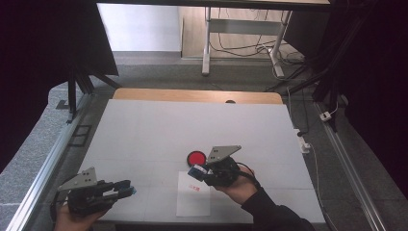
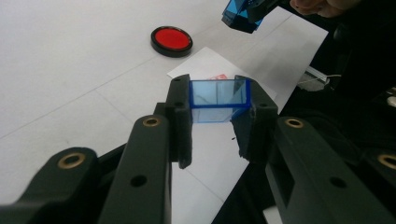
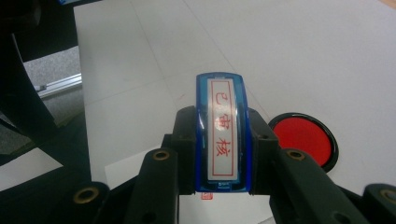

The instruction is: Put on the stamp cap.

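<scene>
High view: one white table cover (image 1: 192, 125) is seen spread across the tabletop, with a strip of bare wood left showing along its far edge. One sheet of white paper (image 1: 193, 199) is laid near the cover's near edge, a small red stamped mark (image 1: 194, 187) printed on it. One round red ink pad (image 1: 196, 158) in a black rim is set just beyond the paper's far edge. Two grippers are counted. The left gripper (image 1: 126, 188) is held low near the cover's near left corner, well apart from the paper. The right gripper (image 1: 196, 171) is held over the paper's far end, close to the ink pad. Wide bare cover is left open toward the far edge and both sides.

Left gripper view: what is held is made plain, namely one clear blue stamp cap (image 2: 219, 95), an open box clamped between the left gripper's jaws. The right gripper's blue stamp (image 2: 239, 15) is caught at the top edge of this view, above the paper.

Right gripper view: one blue stamp (image 3: 223, 133) is shown clenched between the jaws, its white label bearing three red characters inside a red frame, detail too small to be read from above. The ink pad (image 3: 302, 136) is seen just beside the jaws.
</scene>
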A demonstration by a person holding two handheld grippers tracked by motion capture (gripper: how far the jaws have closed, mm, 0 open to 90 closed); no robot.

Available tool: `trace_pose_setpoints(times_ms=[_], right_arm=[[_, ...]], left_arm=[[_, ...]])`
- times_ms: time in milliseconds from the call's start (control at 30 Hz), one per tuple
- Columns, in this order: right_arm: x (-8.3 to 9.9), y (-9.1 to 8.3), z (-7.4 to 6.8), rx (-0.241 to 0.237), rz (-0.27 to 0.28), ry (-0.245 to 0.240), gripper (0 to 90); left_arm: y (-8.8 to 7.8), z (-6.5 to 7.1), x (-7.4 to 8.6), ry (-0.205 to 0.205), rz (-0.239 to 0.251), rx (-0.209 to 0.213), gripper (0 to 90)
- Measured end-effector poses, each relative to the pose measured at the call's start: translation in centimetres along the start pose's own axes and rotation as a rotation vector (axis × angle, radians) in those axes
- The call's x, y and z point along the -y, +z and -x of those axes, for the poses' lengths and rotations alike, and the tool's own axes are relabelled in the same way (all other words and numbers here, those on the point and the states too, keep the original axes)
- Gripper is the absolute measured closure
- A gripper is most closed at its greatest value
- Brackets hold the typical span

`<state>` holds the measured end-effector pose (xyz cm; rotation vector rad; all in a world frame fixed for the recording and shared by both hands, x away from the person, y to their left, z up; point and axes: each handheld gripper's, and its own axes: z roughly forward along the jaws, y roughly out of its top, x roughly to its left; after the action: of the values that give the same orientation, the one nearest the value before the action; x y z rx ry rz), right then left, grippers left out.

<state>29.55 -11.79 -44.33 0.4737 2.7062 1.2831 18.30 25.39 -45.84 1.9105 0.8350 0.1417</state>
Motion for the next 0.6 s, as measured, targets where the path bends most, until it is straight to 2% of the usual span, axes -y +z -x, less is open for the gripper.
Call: trace_pose_setpoints(times_ms=[233, 367, 600], right_arm=[[-0.2, -0.6, -0.2, -0.014, 0.033, -0.01, 70.1], [-0.3, -0.9, -0.3, -0.025, 0.058, -0.009, 70.1], [-0.6, -1.4, -0.5, -0.061, 0.108, -0.005, 70.1]], left_arm=[[0.3, 0.1, -0.5, 0.019, 0.029, 0.041, 68.4], [0.7, 0.1, -1.0, 0.021, 0.054, 0.082, 68.5], [1.6, 0.2, -1.8, 0.048, 0.082, 0.15, 68.5]])
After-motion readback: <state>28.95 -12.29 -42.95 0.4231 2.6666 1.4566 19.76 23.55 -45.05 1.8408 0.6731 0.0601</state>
